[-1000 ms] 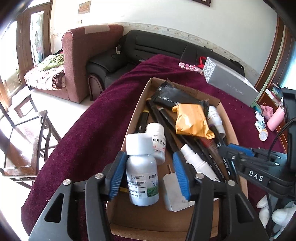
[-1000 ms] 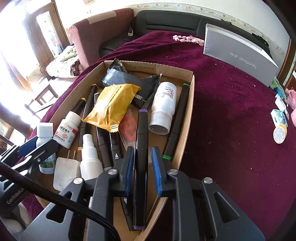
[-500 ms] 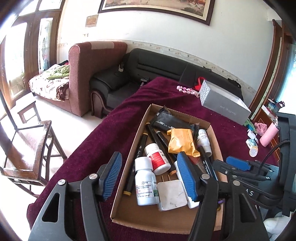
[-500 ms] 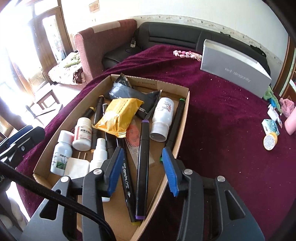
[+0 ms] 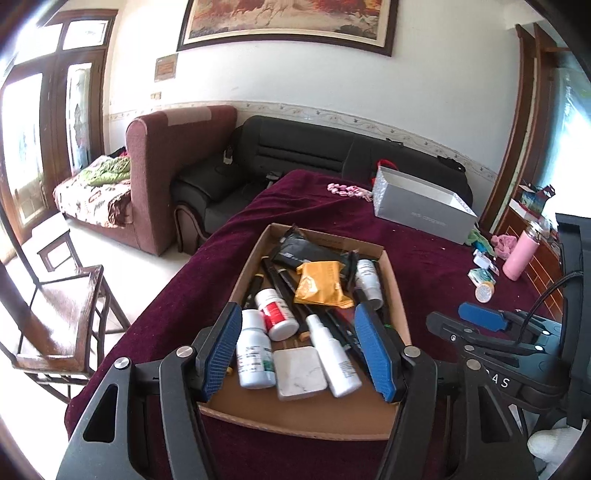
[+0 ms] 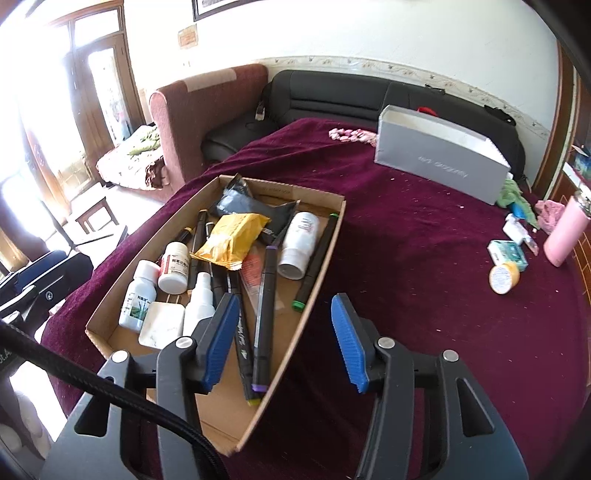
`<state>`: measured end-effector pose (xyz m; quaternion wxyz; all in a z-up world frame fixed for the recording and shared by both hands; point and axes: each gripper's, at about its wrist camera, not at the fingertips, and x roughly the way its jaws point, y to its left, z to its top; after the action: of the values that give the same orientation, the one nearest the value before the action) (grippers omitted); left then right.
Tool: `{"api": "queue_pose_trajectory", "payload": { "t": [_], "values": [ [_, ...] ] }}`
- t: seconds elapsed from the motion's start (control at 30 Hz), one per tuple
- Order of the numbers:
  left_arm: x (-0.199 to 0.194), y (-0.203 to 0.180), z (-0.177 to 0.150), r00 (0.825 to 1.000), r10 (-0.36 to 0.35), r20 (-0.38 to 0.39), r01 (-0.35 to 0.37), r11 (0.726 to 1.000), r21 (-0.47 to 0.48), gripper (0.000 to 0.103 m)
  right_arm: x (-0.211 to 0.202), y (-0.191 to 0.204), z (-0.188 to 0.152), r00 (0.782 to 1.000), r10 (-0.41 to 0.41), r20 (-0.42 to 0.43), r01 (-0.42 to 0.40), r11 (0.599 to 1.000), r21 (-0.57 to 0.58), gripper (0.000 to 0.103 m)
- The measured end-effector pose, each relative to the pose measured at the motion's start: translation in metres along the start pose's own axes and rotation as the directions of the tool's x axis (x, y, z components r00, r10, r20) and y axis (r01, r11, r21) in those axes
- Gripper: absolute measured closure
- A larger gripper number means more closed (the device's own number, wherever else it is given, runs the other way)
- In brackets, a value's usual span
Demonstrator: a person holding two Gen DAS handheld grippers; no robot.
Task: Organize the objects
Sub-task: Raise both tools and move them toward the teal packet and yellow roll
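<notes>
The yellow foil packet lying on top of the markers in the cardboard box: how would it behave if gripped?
The yellow foil packet looks crinkled and puffy, so it would probably crush and flop rather than stay stiff. Its glossy film may slip between pads. Resting loosely across the markers, it likely weighs little.

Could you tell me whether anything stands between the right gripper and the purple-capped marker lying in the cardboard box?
Nothing visible does. The right gripper hangs with jaws open, empty, above the purple-capped marker, which lies on top at the cardboard box's near end.

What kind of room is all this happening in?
Most likely a home living room: a black sofa and a maroon armchair stand along the wall, a framed painting hangs above, and household clutter fills a cardboard box.
</notes>
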<state>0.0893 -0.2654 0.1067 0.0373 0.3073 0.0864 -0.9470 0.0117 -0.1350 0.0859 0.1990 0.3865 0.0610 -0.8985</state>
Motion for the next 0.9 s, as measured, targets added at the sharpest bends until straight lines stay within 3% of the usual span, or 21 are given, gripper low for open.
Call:
{"api": "queue_pose_trajectory", "payload": {
  "t": [0.53,0.9],
  "values": [
    [-0.026,-0.101,-0.013,0.999,-0.05,-0.008,0.051,0.984,0.171,0.044,-0.047,-0.076,-0.029,0.995,-0.084,0.057,0.077,0.991,0.107,0.046],
    [-0.013,-0.157,-0.024,0.995,-0.072,-0.071,0.089,0.96,0.265,0.044,-0.059,-0.141,-0.044,0.985,-0.164,0.046,0.153,0.971,0.183,0.043]
  ]
}}
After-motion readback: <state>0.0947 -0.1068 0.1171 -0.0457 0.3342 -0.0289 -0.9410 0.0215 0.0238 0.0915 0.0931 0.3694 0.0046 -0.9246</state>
